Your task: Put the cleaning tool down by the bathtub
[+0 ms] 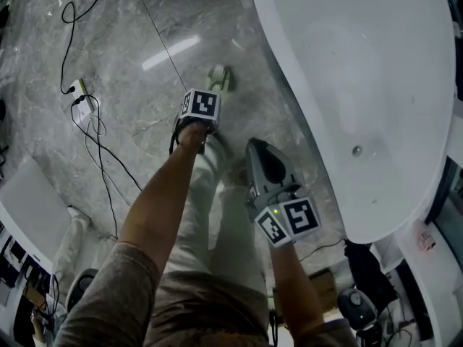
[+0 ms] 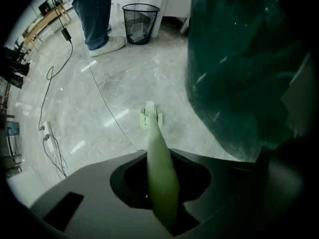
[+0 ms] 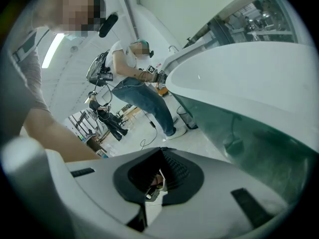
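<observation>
The cleaning tool is a pale green brush with a long handle. Its head (image 1: 221, 76) rests on the marble floor just left of the white bathtub (image 1: 362, 85). In the left gripper view the handle (image 2: 160, 168) runs from the jaws down to the head (image 2: 150, 116), beside the tub's dark wall (image 2: 239, 73). My left gripper (image 1: 200, 108) points steeply down and is shut on the handle. My right gripper (image 1: 262, 150) hangs nearer me beside the tub, its jaws (image 3: 154, 183) shut with nothing in them.
Black cables and a power strip (image 1: 81, 107) lie on the floor to the left. A mesh waste bin (image 2: 139, 23) and a standing person (image 2: 97, 14) are farther off. A white box (image 1: 36, 201) sits at the left edge.
</observation>
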Available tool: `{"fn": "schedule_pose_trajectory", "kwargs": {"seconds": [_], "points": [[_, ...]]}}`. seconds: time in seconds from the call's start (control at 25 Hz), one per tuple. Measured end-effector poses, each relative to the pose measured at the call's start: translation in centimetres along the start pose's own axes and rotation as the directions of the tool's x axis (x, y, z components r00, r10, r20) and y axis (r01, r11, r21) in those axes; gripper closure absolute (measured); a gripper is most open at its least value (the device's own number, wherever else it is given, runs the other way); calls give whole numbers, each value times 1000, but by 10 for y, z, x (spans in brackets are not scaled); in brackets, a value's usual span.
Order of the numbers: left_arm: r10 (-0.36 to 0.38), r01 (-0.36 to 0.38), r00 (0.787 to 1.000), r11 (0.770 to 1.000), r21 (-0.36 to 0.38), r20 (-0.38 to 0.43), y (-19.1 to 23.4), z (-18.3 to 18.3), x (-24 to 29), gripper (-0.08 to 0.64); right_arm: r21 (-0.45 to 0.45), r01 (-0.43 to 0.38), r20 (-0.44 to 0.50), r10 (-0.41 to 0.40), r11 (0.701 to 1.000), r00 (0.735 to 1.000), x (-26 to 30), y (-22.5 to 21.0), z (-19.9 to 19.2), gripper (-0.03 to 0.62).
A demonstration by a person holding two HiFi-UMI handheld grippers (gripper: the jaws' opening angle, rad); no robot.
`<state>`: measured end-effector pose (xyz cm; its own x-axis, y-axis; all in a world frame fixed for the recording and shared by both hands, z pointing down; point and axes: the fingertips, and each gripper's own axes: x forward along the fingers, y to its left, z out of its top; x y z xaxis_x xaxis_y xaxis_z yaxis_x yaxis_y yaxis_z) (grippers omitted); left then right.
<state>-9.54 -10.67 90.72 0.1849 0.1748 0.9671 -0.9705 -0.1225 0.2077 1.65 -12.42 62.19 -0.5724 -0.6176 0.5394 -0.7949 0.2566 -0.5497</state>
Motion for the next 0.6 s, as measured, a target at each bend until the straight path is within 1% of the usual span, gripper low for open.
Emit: {"fn": "schedule_pose_trajectory", "kwargs": {"seconds": [0.12, 0.2, 0.4, 0.6], "points": [[-5, 5, 1000, 1000, 1, 9, 1, 1, 1, 485, 3, 0, 1, 0, 1000, 1000, 0, -1, 0, 592], [-12, 12, 1000, 1000, -1, 16, 1, 1, 1, 466, 4, 0, -1, 0, 1000, 1000, -1, -1, 0, 592], [-14, 14, 999, 1000, 4, 30, 0, 3, 0, 462, 3, -2, -6, 2, 1000, 1000, -1, -3, -1, 592], [-21, 20, 998, 1000, 6, 64, -6, 9, -9, 454, -2, -11, -8, 11, 1000, 1000, -2, -3, 1, 592]]}}
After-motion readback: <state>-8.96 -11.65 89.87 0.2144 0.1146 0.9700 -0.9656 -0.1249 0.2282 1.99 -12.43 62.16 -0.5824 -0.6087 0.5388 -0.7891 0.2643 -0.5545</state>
